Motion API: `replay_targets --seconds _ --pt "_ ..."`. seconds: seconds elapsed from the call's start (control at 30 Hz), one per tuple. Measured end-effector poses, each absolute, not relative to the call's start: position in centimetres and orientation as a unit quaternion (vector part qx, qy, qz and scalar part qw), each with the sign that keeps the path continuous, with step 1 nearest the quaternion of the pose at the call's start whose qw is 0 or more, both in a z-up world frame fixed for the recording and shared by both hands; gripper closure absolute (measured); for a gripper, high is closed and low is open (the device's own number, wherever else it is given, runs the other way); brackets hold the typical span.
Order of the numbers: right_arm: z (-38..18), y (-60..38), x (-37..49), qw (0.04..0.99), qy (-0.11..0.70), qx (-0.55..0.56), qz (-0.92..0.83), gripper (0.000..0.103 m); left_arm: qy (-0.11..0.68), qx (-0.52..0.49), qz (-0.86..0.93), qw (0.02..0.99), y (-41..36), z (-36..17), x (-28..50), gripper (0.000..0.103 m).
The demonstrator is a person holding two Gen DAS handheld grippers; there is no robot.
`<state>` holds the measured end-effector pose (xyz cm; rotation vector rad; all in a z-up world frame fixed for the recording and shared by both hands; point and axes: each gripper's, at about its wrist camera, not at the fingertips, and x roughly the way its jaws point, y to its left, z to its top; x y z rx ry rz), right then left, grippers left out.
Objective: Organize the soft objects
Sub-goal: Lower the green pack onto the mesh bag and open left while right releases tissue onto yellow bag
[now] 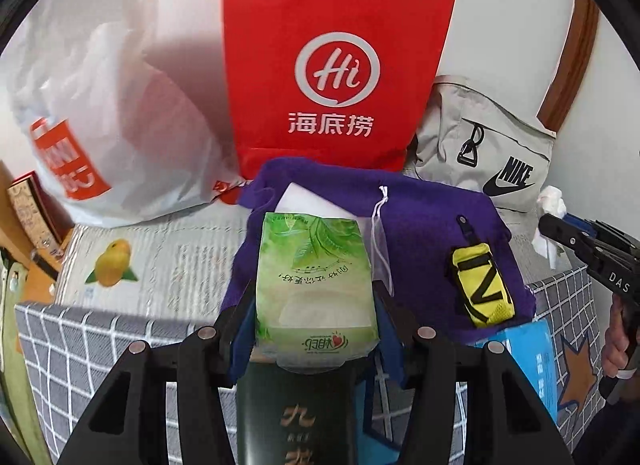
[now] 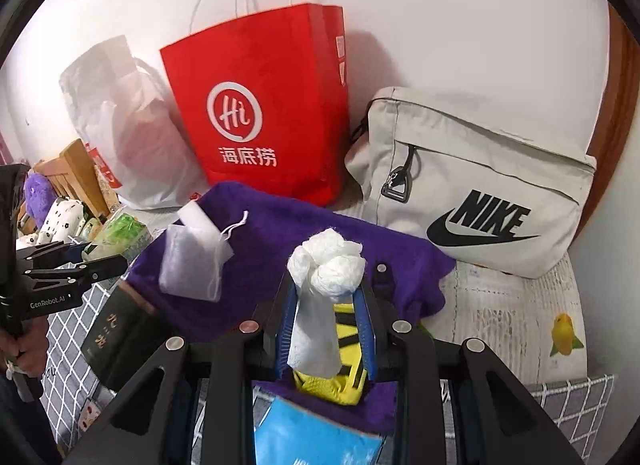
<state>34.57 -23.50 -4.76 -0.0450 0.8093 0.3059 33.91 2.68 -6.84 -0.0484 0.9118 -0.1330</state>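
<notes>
Your left gripper [image 1: 316,305] pinches a green tissue pack [image 1: 314,289] above a purple towel [image 1: 432,233]; your right gripper [image 2: 326,329] pinches a crumpled white paper wad [image 2: 326,265], its fingers closed on the trailing sheet. On the towel lie a white drawstring pouch [image 2: 192,265] and a yellow-and-black pouch [image 1: 482,285]. Behind it, a red paper bag [image 1: 332,65], a white plastic bag [image 1: 100,117] and a grey Nike bag [image 2: 476,189] stand against the wall. A dark green box [image 1: 296,417] sits just below the tissue pack and a blue packet [image 2: 316,433] at the towel's near edge. Only the right wrist view shows the plush toys [image 2: 60,217] far left; only the left shows the full yellow pouch, which the right fingers partly hide.
</notes>
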Motion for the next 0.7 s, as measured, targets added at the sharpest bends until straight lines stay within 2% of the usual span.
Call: replay_targets --seconds 0.7 --pt "-10.6 -24.5 40.7 0.877 0.465 -0.028 0.119 0.074 0.466 -0.019 -0.087 0.88 1.1 -9.6 38.2 0.052"
